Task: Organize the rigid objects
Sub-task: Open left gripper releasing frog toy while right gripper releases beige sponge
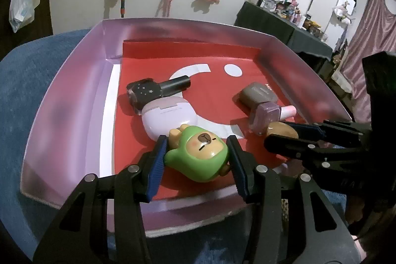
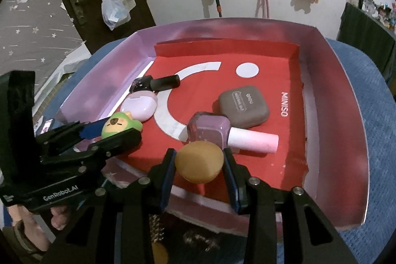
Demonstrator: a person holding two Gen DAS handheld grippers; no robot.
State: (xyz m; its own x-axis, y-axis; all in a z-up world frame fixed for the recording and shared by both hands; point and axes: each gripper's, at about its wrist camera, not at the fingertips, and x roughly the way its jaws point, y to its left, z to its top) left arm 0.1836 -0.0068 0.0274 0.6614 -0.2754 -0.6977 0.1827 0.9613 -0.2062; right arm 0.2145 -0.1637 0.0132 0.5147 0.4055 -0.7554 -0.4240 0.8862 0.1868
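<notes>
A lilac box (image 1: 74,90) (image 2: 344,95) with a red liner lies on a blue cloth. My left gripper (image 1: 196,142) is shut on a green bear figure (image 1: 198,152) just above the box's near edge; the right wrist view shows that gripper (image 2: 116,134) and figure (image 2: 121,125) at the left. My right gripper (image 2: 199,154) is shut on a tan rounded piece (image 2: 199,162), low over the liner; it also shows at the right of the left wrist view, gripper (image 1: 284,135) and tan piece (image 1: 282,130).
On the liner lie a dark starred polish bottle (image 1: 153,90), a lilac case (image 1: 170,115), a grey-brown case (image 2: 243,105) and a purple polish bottle with a pink cap (image 2: 210,131). Behind stand a wall hung with plush toys and a cluttered dark table (image 1: 284,24).
</notes>
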